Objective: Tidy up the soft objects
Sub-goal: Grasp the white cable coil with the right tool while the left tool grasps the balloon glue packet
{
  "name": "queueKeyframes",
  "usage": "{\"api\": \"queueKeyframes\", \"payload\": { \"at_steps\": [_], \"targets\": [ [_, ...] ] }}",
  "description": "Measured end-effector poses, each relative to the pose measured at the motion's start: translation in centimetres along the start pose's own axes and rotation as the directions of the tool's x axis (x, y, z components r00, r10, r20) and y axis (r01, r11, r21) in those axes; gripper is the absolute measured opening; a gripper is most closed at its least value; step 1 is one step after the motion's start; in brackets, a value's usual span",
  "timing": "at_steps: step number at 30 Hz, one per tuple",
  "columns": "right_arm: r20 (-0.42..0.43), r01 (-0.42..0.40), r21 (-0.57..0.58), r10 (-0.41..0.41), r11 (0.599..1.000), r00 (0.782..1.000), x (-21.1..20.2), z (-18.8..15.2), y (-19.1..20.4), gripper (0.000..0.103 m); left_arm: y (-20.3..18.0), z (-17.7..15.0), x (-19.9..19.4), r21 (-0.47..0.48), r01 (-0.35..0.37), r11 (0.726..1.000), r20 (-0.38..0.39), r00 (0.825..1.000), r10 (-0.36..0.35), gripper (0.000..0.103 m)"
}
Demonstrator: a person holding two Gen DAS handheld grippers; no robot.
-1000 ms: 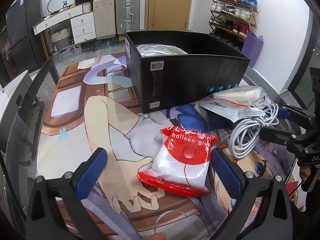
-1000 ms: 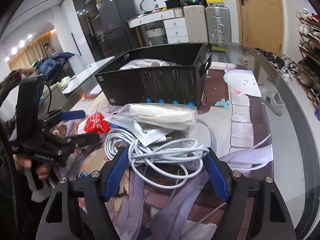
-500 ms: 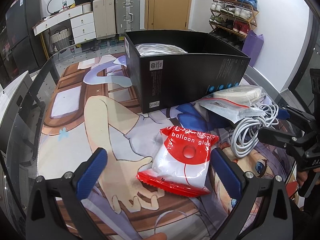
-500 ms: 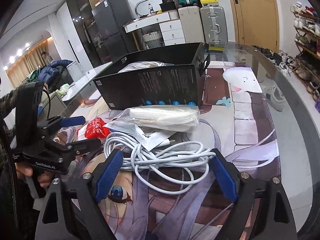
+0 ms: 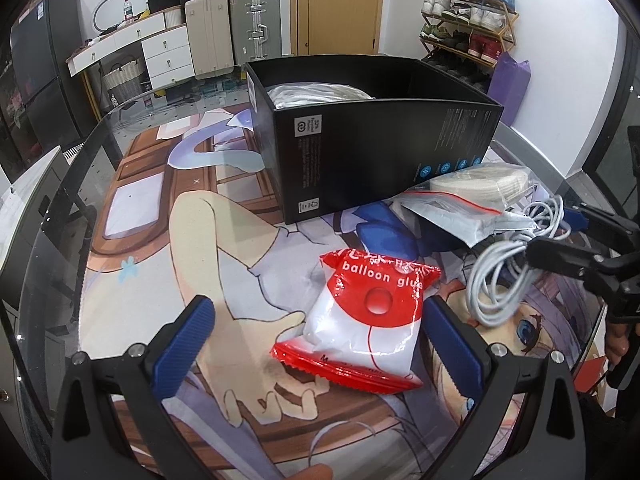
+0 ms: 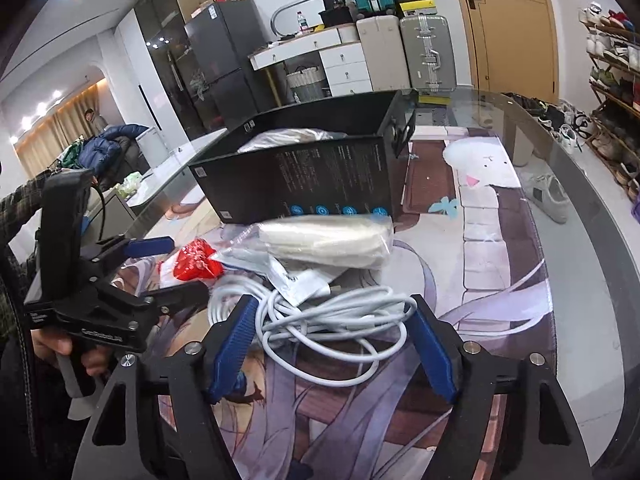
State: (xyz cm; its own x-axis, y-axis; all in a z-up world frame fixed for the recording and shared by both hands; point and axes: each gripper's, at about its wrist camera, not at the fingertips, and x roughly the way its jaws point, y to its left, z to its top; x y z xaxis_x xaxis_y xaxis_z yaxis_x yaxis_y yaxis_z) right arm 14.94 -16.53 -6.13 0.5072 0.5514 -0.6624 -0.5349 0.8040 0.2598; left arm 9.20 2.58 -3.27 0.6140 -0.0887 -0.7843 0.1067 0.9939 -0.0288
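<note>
A red and white "balloon glue" pouch lies on the printed mat, between the fingers of my open left gripper, nearer the right finger. A coil of white cable lies between the fingers of my open right gripper, which stands around it without pinching it. The coil also shows in the left wrist view. A clear zip bag with a cream roll rests behind the cable, against the open black box, which holds a clear plastic bag.
The glass table's curved edge runs along the right. The printed mat covers most of the table. Suitcases, drawers and a shoe rack stand beyond the table. The left gripper sits close to the cable's left side.
My right gripper has moved forward and down around the cable coil, and its fingers have narrowed a little. The left gripper and pouch have not moved.
</note>
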Motion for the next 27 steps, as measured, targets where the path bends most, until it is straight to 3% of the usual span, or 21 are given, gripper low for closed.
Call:
{"api": "queueKeyframes", "payload": {
  "at_steps": [10, 11, 12, 15, 19, 21, 22, 24, 26, 27],
  "targets": [
    [0.021, -0.015, -0.014, 0.015, 1.000, 1.000, -1.0, 0.2, 0.1, 0.073, -0.4, 0.1, 0.1, 0.005, -0.016, 1.000, -0.008, 1.000, 0.016, 0.103],
    [0.025, -0.018, -0.015, 0.018, 1.000, 1.000, -1.2, 0.3, 0.1, 0.072, -0.4, 0.2, 0.1, 0.004, -0.015, 1.000, -0.013, 1.000, 0.015, 0.103],
    [0.033, -0.021, -0.015, 0.021, 1.000, 0.999, -1.5, 0.3, 0.0, 0.058, -0.4, 0.2, 0.1, 0.001, -0.018, 1.000, -0.017, 1.000, 0.018, 0.103],
    [0.042, -0.013, -0.019, 0.014, 1.000, 0.999, -2.0, 0.6, -0.2, 0.057, -0.6, 0.2, -0.1, -0.001, -0.020, 1.000, -0.017, 1.000, 0.020, 0.100],
    [0.032, -0.026, -0.018, 0.026, 1.000, 0.999, -1.9, 0.5, -0.6, 0.058, -1.1, -0.1, -0.6, 0.023, -0.002, 1.000, 0.001, 1.000, 0.002, 0.085],
    [0.033, -0.014, -0.015, 0.015, 1.000, 0.999, -2.0, 0.4, -0.9, 0.061, -1.3, -0.3, -0.9, 0.032, 0.005, 0.999, 0.011, 1.000, -0.005, 0.073],
    [0.022, -0.011, -0.015, 0.011, 1.000, 1.000, -1.9, 0.4, -1.0, 0.066, -1.4, -0.3, -1.1, 0.037, 0.010, 0.999, 0.017, 1.000, -0.011, 0.061],
    [0.007, -0.019, -0.016, 0.019, 1.000, 1.000, -1.6, 0.2, -1.1, 0.073, -1.6, -0.2, -1.2, 0.042, 0.015, 0.999, 0.017, 1.000, -0.016, 0.056],
    [0.001, -0.015, -0.018, 0.015, 1.000, 1.000, -1.4, 0.1, -1.1, 0.074, -1.6, -0.3, -1.4, 0.040, 0.021, 0.999, 0.028, 0.999, -0.023, 0.052],
    [-0.009, -0.023, -0.017, 0.023, 1.000, 1.000, -1.3, 0.1, -1.2, 0.080, -1.5, -0.3, -1.5, 0.031, 0.021, 0.999, 0.034, 0.999, -0.022, 0.052]
  ]
}}
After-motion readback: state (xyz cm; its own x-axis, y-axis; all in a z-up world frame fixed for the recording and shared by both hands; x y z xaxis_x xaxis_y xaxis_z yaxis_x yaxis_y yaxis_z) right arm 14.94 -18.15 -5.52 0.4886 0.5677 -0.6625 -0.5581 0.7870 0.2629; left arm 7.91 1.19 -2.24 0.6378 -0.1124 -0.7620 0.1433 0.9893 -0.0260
